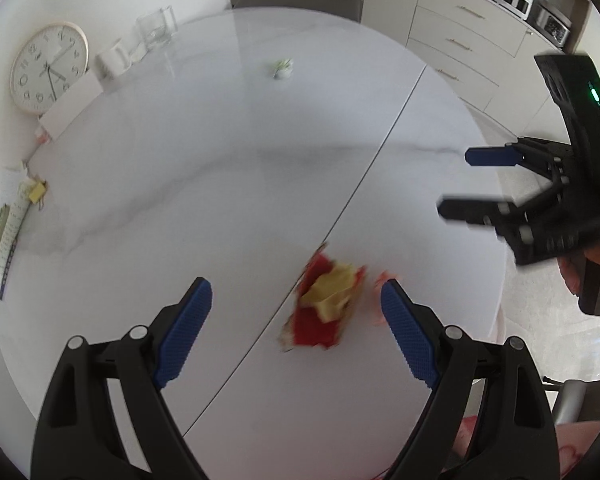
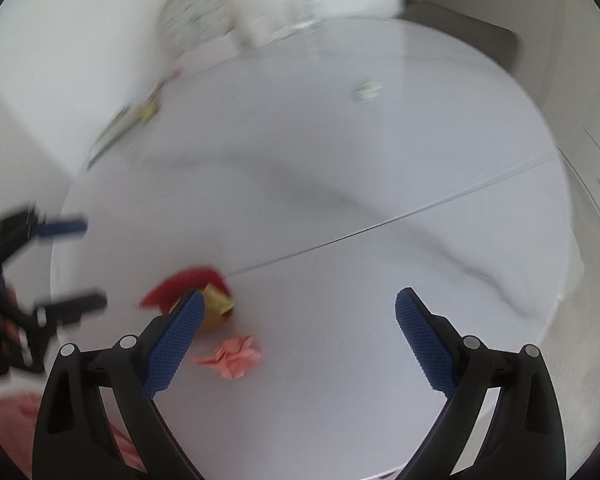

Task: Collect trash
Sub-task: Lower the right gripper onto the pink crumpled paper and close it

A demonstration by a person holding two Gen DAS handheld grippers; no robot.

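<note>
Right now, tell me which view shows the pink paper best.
The right wrist view: the pink paper lies whole on the table. In the left wrist view only its edge peeks from behind a gripper finger.

Wrapper [image 1: 324, 308] on table [image 1: 220, 200] between my left jaws; paper wad [image 2: 232, 356] just right of it; small scrap [image 1: 281, 68] far ahead.

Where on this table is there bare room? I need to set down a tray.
Free: the white marble table centre, between the round wall clock and the seam. Crowded: the near edge, with the red-and-yellow crumpled wrapper and pink crumpled paper.
</note>
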